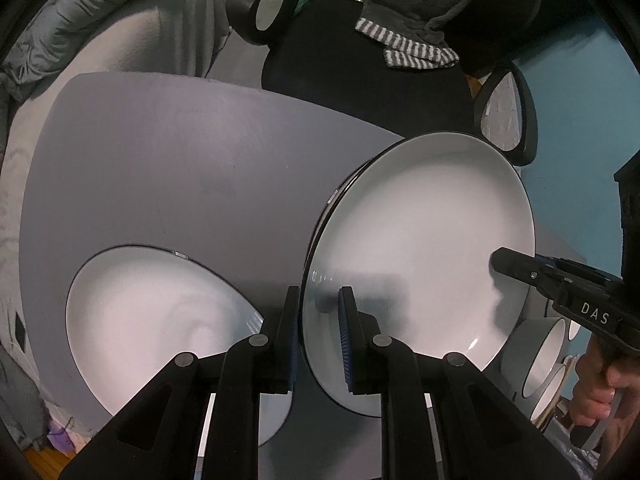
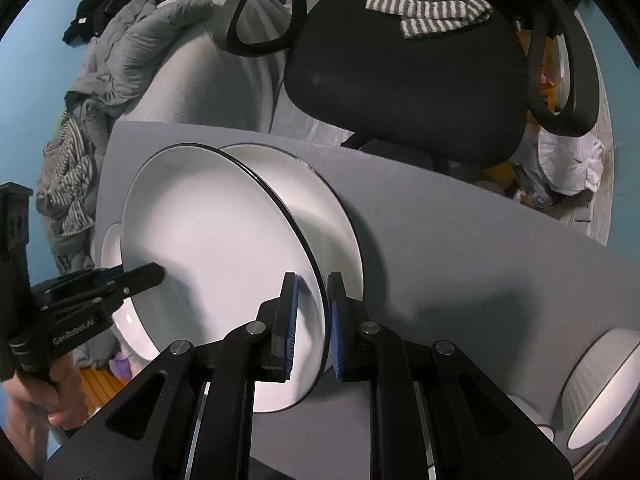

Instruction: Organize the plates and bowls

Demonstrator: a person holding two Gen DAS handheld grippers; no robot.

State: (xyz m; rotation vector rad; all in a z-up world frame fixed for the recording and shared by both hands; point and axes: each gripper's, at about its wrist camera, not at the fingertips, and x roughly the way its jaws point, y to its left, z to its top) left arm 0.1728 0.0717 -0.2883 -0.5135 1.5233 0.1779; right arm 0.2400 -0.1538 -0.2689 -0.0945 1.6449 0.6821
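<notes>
Home bedroom: rumpled grey duvet point(image 2: 132, 40), office chair point(image 2: 400, 72) (striped towel point(image 2: 432, 14) draped over), blue walls.

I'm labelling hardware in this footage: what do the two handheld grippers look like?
Both are matte black linkage frames with round silver pivot pins and two flat fingers faced with ribbed blue pads. The right gripper carries white "DAS" lettering, the left gripper "GenRobot.AI". Each has a black pistol-style handle; no cables or sleeves show.

White plate point(image 1: 420, 240) with thin black rim, tilted and lifted off the grey table point(image 1: 160, 160), clamped at opposite rim edges. Second matching plate point(image 1: 160, 320) lies flat on the table, partly under the lifted one in the right wrist view. Grey-sided bowls point(image 1: 544, 344) with white insides sit at the table's right edge.
</notes>
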